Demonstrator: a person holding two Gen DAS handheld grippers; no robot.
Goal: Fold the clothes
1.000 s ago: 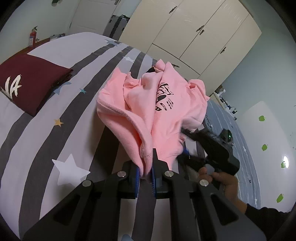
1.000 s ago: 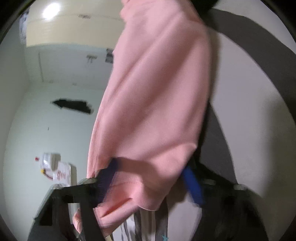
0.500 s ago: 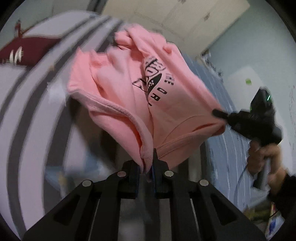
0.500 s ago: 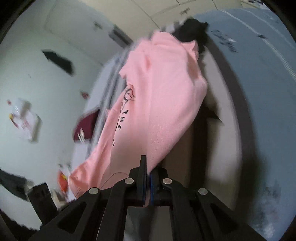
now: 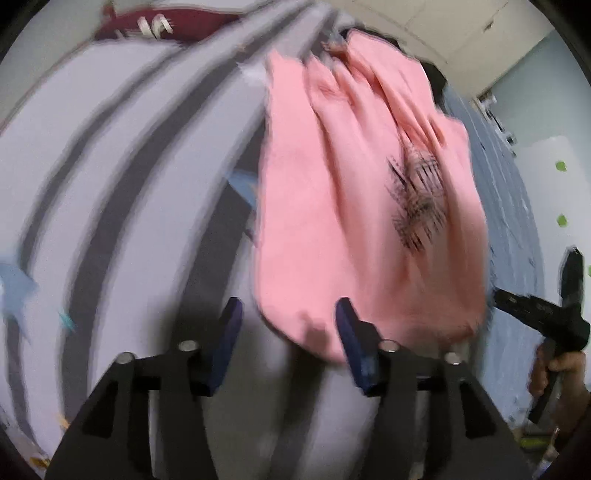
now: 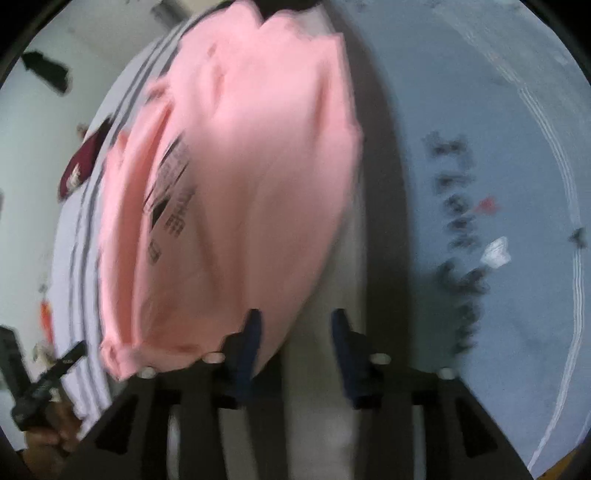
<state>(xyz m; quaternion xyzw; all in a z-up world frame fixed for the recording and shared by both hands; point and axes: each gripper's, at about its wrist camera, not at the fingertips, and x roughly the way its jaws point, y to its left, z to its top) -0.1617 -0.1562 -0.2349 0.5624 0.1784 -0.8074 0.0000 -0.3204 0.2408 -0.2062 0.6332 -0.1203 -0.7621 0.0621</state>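
Observation:
A pink sweatshirt (image 5: 351,206) with a black print hangs blurred over the striped bed (image 5: 110,166). My left gripper (image 5: 288,328) points steeply down and its jaws are opening. The sweatshirt's lower hem sags between the blue pads (image 5: 231,332), and neither pad presses on it. In the right wrist view the same pink sweatshirt (image 6: 240,177) fills the middle. My right gripper (image 6: 295,332) is opening too, with the hem brushing past its left pad but not pinched. Each view shows the other gripper in a hand at the frame's edge: the right gripper (image 5: 502,297) and the left gripper (image 6: 74,356).
A folded maroon garment (image 5: 166,22) with white lettering lies at the far side of the bed. A blue-grey blanket (image 6: 480,147) with dark writing covers the bed beside the stripes. Something black (image 5: 436,77) peeks out behind the sweatshirt. Cream wardrobe doors (image 5: 461,29) stand beyond.
Both grippers were shut on the sweatshirt's hem and have now let go, with their jaws apart. The sweatshirt has swung out and is dropping toward the bed.

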